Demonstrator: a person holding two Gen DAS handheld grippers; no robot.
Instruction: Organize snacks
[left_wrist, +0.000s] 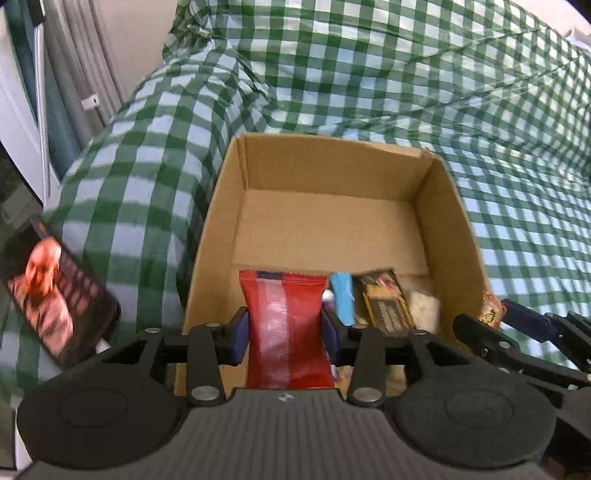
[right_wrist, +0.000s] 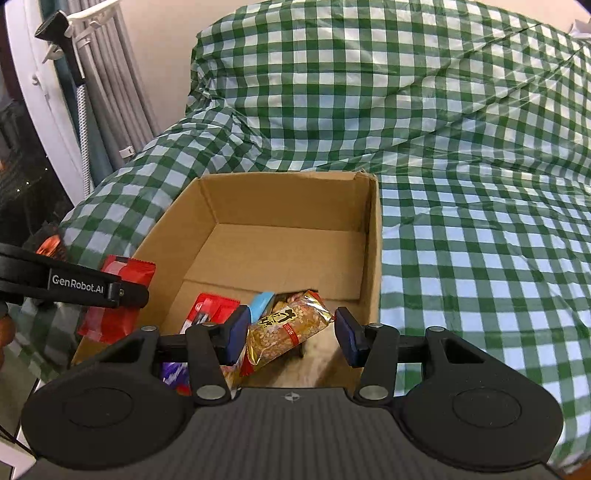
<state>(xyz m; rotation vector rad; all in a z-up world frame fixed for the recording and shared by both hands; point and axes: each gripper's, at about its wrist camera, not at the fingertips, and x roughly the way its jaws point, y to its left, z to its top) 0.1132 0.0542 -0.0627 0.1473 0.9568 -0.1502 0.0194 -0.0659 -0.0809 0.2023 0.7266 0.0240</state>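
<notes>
Hovering over the near end of the cardboard box (left_wrist: 439, 206), the left gripper (left_wrist: 286, 334) has a red snack packet (left_wrist: 286, 325) upright between its blue pads, which sit against the packet's sides. Beside it, the right gripper (right_wrist: 291, 334) carries a golden cracker packet (right_wrist: 286, 330) slanted between its jaws, touching the left pad; whether the right pad presses it I cannot tell. Inside the box lie a blue bar (left_wrist: 341, 299) and a dark wrapper (left_wrist: 386, 306). A green checked cloth (right_wrist: 461, 147) spreads beneath the box.

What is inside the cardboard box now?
The cardboard box holds snacks at its near end: a blue packet, a dark box with gold print, a red-and-white packet. The far floor is bare. Hand-held grippers hide the nearest part.
</notes>
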